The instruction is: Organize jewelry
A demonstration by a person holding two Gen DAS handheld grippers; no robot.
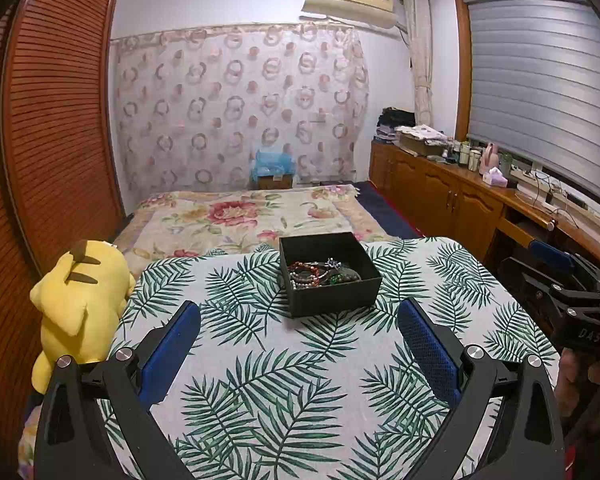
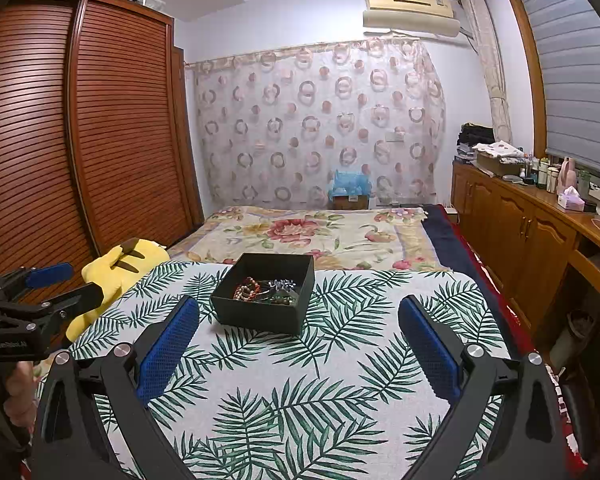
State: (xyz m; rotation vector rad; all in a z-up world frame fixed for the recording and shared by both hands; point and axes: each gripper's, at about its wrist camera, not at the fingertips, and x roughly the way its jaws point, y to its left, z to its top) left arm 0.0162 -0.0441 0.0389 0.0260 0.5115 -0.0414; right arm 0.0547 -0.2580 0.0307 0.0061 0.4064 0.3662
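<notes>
Holding both hand-held grippers wide apart above the leaf-print surface (image 1: pixel 300 380), with nothing between the fingers.

The left hand-held gripper (image 1: pixel 299 320) and the right hand-held gripper (image 2: pixel 299 316) both have their blue-padded jaws spread and hold nothing; each one is well short of the black box (image 1: pixel 332 296). This open box stands on the far half of the surface, and the jewelry (image 1: pixel 320 272) lies inside it as a small heap of beaded bracelets (reddish, pale and green beads, tangled together). A yellow plush toy (image 1: pixel 80 300) sits just beside the left edge of the surface, and a bed with a floral blanket (image 1: pixel 244 216) is behind.
</notes>
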